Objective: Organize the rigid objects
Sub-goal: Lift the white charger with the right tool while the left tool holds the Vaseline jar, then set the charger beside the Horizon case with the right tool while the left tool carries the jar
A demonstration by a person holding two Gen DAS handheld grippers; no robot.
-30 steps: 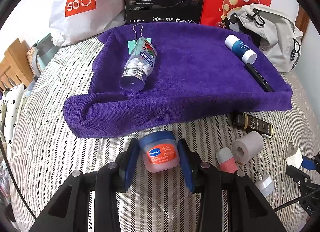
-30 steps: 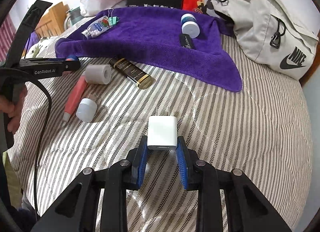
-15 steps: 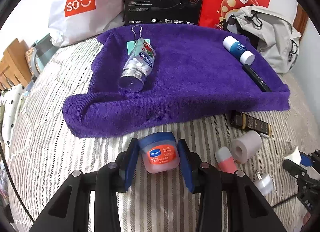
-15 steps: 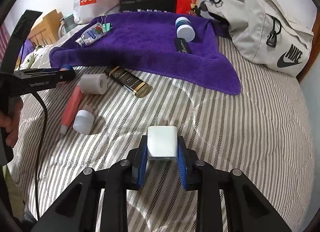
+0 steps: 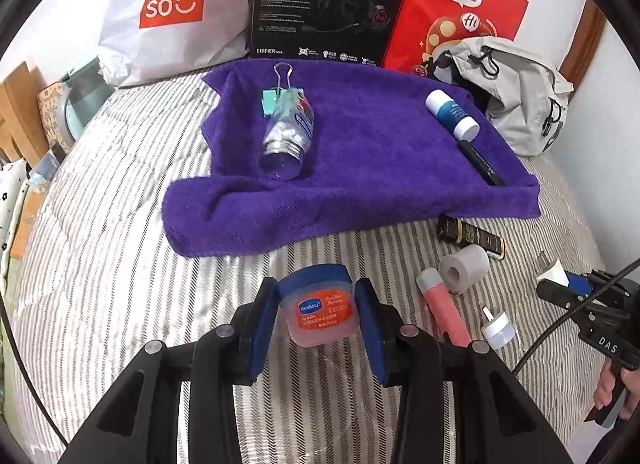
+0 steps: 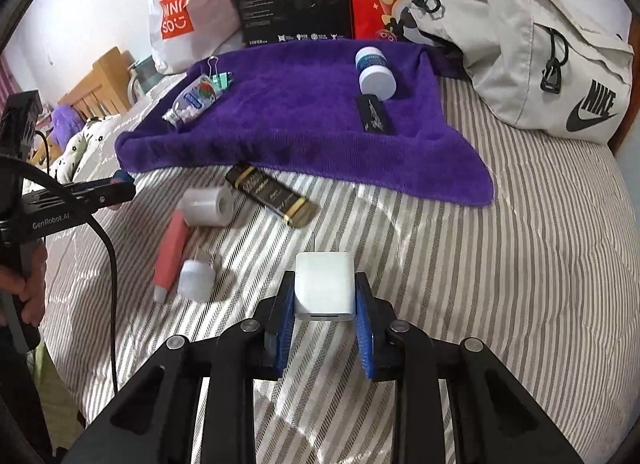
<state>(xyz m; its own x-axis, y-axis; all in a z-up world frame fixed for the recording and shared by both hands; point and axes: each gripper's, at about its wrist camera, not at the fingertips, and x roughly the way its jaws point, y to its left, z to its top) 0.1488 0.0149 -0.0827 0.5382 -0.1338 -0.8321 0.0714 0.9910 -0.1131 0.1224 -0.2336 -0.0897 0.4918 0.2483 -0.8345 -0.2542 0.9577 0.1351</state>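
Right gripper [image 6: 324,316] fingers clamp a white charger [image 6: 324,290] above the striped bedding [image 6: 520,264].

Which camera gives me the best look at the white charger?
The right wrist view: the white charger sits centred and close between the right gripper pads, its port face visible. The left wrist view shows only a small, partly hidden piece of it at the right edge.

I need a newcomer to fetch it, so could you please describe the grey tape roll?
Find the purple towel on the striped bed. Just off its near right corner, the grey tape roll lies on its side beside a black-and-gold tube. It is the only short, hollow-cored cylinder there.
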